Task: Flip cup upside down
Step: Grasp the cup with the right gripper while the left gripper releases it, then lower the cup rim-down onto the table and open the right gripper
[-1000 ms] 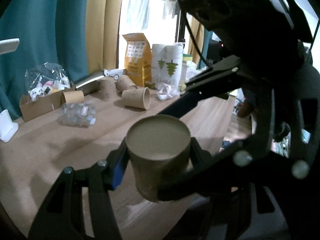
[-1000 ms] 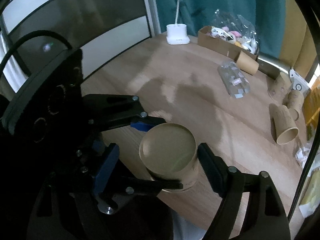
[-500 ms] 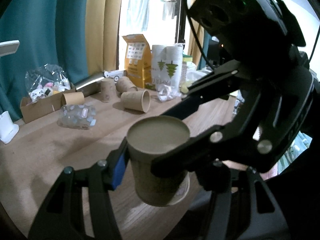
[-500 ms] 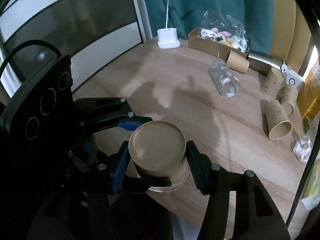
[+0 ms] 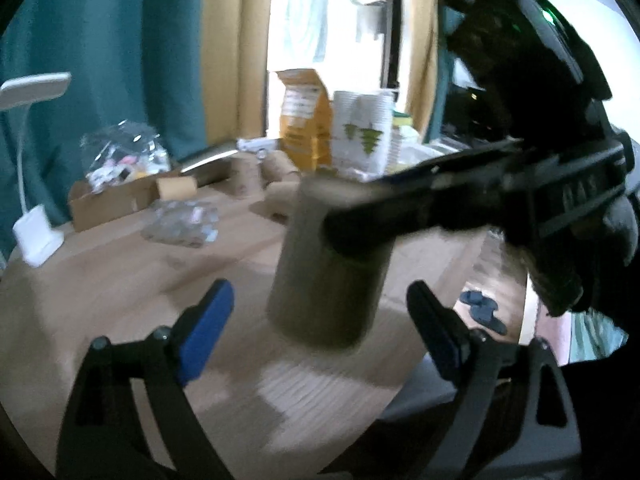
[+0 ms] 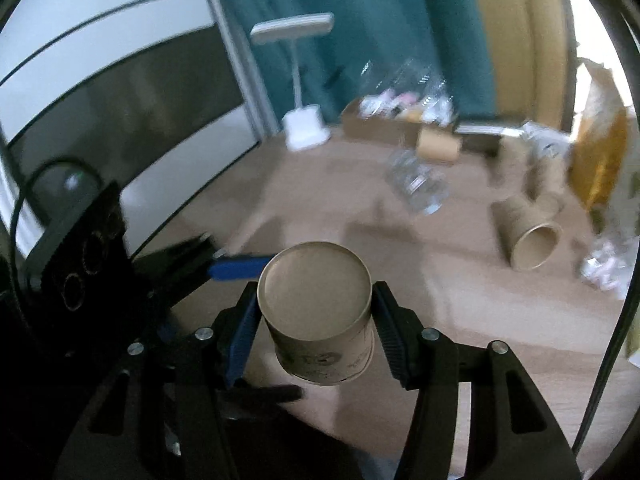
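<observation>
While the left claw (image 5: 316,328) is spread wide with nothing between its fingers, the brown paper cup (image 6: 318,316) is clamped in the right claw (image 6: 314,320). Cup is held base-up, mouth down, above the wooden counter (image 6: 460,312). More cups (image 6: 528,236) and a white desk lamp (image 6: 300,80) are seen farther back.

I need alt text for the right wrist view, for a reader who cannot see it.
The right claw is shut on a brown paper cup held bottom-up above a wooden table, with the open left claw just beside it. Farther back lie a tipped paper cup, a white desk lamp and a cardboard box.
</observation>
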`<state>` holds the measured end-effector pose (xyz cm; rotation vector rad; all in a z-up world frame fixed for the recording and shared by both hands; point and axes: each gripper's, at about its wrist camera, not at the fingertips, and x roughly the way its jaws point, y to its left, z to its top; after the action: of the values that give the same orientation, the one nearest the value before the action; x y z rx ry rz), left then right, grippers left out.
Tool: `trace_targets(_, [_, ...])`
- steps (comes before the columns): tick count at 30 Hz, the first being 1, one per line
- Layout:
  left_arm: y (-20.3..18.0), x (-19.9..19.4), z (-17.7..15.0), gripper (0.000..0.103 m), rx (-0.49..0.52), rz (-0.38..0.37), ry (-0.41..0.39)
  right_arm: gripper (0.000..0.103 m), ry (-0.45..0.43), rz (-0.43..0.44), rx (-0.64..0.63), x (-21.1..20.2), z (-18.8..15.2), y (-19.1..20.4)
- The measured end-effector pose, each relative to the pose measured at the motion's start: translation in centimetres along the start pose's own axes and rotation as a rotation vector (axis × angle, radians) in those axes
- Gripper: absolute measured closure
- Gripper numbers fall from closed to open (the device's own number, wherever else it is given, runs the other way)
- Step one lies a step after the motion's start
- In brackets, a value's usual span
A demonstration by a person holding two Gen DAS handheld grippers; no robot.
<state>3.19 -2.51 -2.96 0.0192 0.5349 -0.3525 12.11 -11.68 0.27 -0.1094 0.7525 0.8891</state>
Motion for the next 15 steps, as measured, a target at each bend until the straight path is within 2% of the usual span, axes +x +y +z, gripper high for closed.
trace_targets(3, [0.9, -0.6, -0.8, 0.013, -0.039, 0.04, 0.002, 0.045, -0.096, -0.102, 0.016, -0.9, -0.6, -0.8])
trace_targets(6, [2.2, -1.3, -1.7, 0.013, -0.09, 0.087, -0.013, 0.045, -0.143, -0.178, 0.031, -0.9, -1.7, -1.7])
trace_targets(11, [4.7, -1.7, -2.4, 0.014, -0.203, 0.197, -0.038, 0.045, -0.144, -0.276, 0.04, 0.9, -4.2, -2.4])
trace_targets(15, [5.6, -1.8, -2.6, 0.014, -0.229, 0.248, -0.077, 0.045, -0.112, -0.337, 0.037, 2.3, -6.4, -2.3])
